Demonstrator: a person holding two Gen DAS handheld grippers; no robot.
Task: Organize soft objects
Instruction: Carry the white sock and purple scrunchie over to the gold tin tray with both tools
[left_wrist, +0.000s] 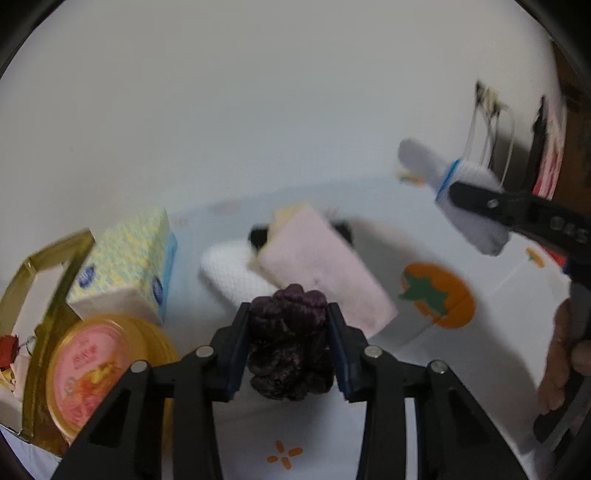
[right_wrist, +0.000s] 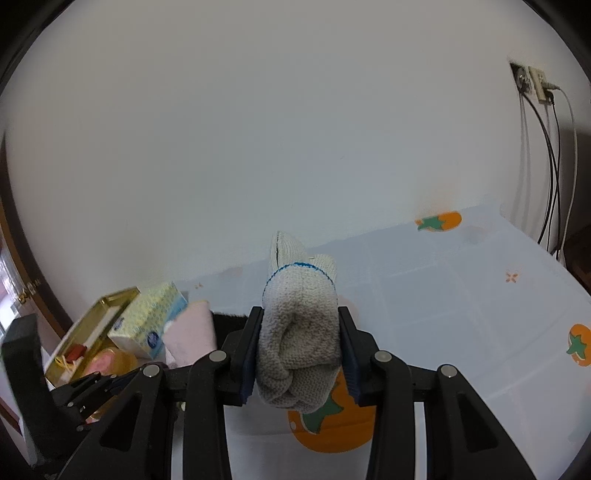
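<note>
A knobbly dark purple soft toy (left_wrist: 288, 354) sits between the pads of my left gripper (left_wrist: 289, 314), which is shut on it just above the tablecloth. My right gripper (right_wrist: 300, 317) is shut on a rolled grey-white knitted glove (right_wrist: 299, 343) with a blue stripe, held above the table. In the left wrist view that glove (left_wrist: 424, 162) and the right gripper (left_wrist: 476, 201) hang at the upper right. A folded pink cloth (left_wrist: 325, 266) and a white woven cloth roll (left_wrist: 232, 273) lie just behind the purple toy.
A tissue pack (left_wrist: 125, 266), a gold tin (left_wrist: 44, 295) and a round yellow tub with a pink lid (left_wrist: 96, 365) stand at the left. The white tablecloth (right_wrist: 461, 295) has orange fruit prints. A wall socket with cables (right_wrist: 532, 85) is at the far right. A hand (left_wrist: 561, 362) holds the right gripper.
</note>
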